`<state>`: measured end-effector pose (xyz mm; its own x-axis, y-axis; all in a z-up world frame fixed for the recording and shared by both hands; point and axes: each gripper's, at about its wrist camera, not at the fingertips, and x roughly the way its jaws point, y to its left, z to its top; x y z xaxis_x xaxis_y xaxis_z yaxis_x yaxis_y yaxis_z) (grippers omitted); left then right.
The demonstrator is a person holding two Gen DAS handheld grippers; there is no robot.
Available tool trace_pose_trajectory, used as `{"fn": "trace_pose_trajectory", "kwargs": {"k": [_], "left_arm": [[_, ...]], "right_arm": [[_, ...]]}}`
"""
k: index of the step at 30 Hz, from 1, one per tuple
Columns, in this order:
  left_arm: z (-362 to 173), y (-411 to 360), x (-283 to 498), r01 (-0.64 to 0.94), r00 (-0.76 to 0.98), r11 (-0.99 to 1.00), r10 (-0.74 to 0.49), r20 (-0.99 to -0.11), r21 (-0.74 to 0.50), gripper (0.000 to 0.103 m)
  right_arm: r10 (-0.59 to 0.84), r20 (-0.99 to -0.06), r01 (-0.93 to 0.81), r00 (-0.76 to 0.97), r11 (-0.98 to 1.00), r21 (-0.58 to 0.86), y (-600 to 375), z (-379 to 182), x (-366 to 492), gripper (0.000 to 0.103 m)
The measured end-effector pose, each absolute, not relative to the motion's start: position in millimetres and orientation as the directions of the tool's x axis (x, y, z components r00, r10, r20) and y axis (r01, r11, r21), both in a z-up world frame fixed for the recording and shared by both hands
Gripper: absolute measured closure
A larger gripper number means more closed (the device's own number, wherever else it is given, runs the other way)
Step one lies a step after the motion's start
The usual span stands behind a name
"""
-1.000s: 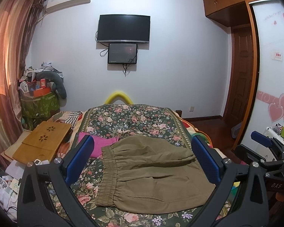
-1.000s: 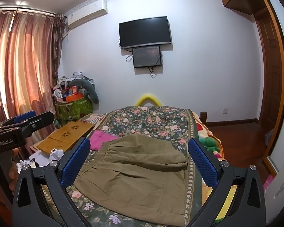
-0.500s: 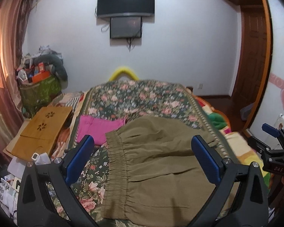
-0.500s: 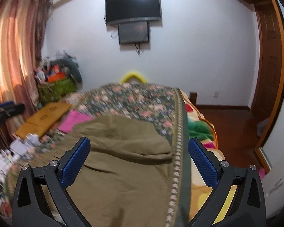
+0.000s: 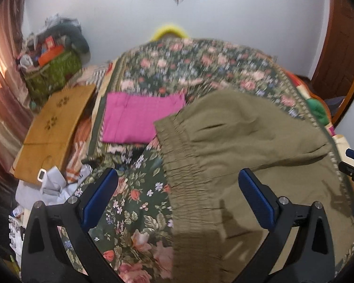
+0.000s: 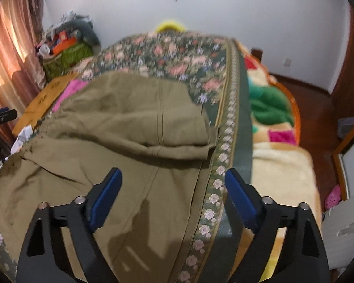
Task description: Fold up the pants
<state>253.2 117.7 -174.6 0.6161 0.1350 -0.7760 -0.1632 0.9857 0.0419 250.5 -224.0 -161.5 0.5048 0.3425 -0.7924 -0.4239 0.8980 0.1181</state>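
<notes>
Olive-brown pants [image 5: 236, 155] lie on the floral bedspread [image 5: 134, 202], folded once, with the elastic waistband [image 5: 184, 179] on their left side. They also show in the right wrist view [image 6: 120, 146], with the folded-over part on the far side. My left gripper [image 5: 177, 195] is open and empty, hovering above the waistband. My right gripper [image 6: 173, 193] is open and empty above the pants' right edge, next to the bedspread border [image 6: 224, 155].
A folded pink cloth [image 5: 139, 120] lies on the bed left of the pants. A wooden lap table [image 5: 54, 127] and clutter stand at the bed's left side. A fleece blanket [image 6: 278, 165] covers the bed's right side. The right gripper's tip [image 5: 352, 162] shows in the left wrist view.
Both grippers have tilted down and moved closer to the pants, which now fill more of each view. Both stay open. The pants have not moved.
</notes>
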Motion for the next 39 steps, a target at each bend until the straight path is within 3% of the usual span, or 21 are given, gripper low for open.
{"fn": "trace_pose_trajectory", "kwargs": {"k": [4,10,15,19,21,23,24,28,30,31,33,39], "left_arm": [[-198,131,265,-0.150,0.556,0.988,0.124,-0.822,0.047,0.008],[-231,138,281,-0.119,0.479,0.989,0.136,-0.867,0.089,0.010],[-249,140,285,-0.108,0.447,0.991,0.122,-0.886,0.082,0.010],[-252,144,284,-0.115,0.450,0.992,0.097,-0.888,0.050,0.010],[-254,147,283,-0.120,0.445,0.992,0.078,-0.892,0.027,0.010],[-256,149,282,-0.122,0.445,0.992,0.063,-0.893,0.009,0.010],[-257,150,282,-0.124,0.446,0.992,0.056,-0.893,0.000,0.011],[-260,152,279,-0.139,0.443,0.990,0.079,-0.893,0.019,0.028],[-261,153,275,-0.157,0.436,0.985,0.136,-0.890,0.073,0.042],[-263,155,274,-0.169,0.417,0.980,0.170,-0.893,0.107,0.056],[-272,161,270,-0.173,0.381,0.978,0.174,-0.908,0.115,0.068],[-257,175,252,-0.183,0.403,0.983,0.055,-0.914,-0.021,0.068]], "right_arm": [[0.358,-0.829,-0.445,0.430,0.883,0.151,-223,-176,264,0.034],[0.345,-0.854,-0.473,0.390,0.871,0.136,-219,-189,277,0.049],[0.321,-0.870,-0.497,0.374,0.861,0.104,-214,-195,282,0.050],[0.283,-0.891,-0.525,0.355,0.849,0.060,-207,-204,289,0.061],[0.286,-0.894,-0.539,0.346,0.840,0.060,-206,-205,288,0.073],[0.272,-0.896,-0.539,0.350,0.841,0.045,-205,-206,288,0.093],[0.276,-0.896,-0.539,0.347,0.841,0.050,-205,-206,288,0.094],[0.305,-0.887,-0.539,0.347,0.839,0.077,-209,-201,285,0.097],[0.336,-0.880,-0.534,0.336,0.837,0.116,-212,-197,281,0.098],[0.344,-0.876,-0.530,0.339,0.839,0.125,-212,-194,279,0.098],[0.369,-0.861,-0.525,0.350,0.839,0.146,-217,-187,272,0.098],[0.436,-0.808,-0.524,0.396,0.830,0.191,-226,-159,251,0.099]]}}
